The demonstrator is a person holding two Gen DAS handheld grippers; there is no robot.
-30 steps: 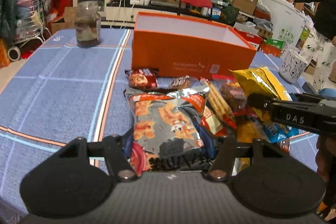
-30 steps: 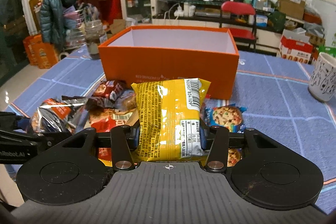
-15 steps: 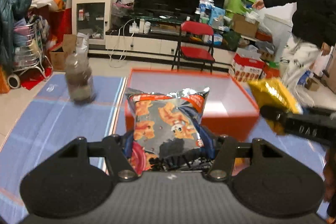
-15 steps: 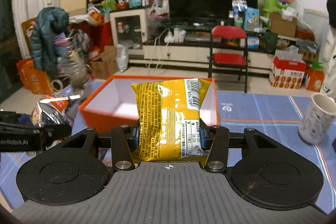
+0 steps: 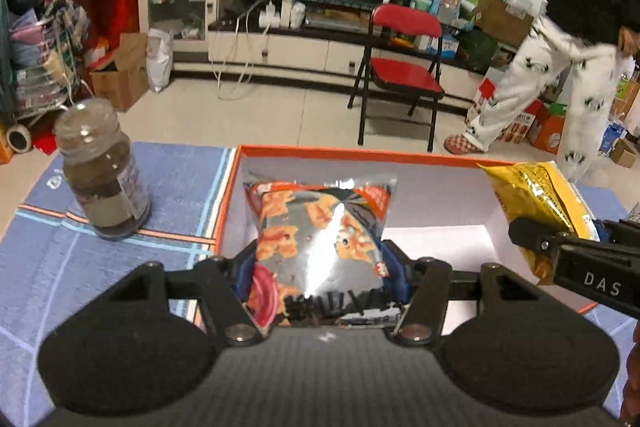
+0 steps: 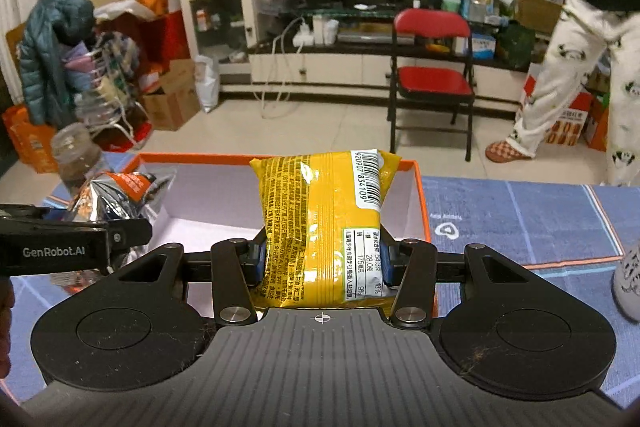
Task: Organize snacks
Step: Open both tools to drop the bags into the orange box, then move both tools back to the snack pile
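Gripper-held packets (image 5: 320,235) hang over blue tablecloth (image 5: 80,267), cluttered room.

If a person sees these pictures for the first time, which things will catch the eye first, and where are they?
First, two snack bags held up over the open orange box: a silver bag in the left gripper and a yellow bag in the right gripper. Next, the brown jar standing on the blue tablecloth to the box's left, and the red chair on the floor behind the table.

Brown-filled jar (image 5: 102,171) on blue cloth (image 5: 60,267); red chair (image 5: 400,67)
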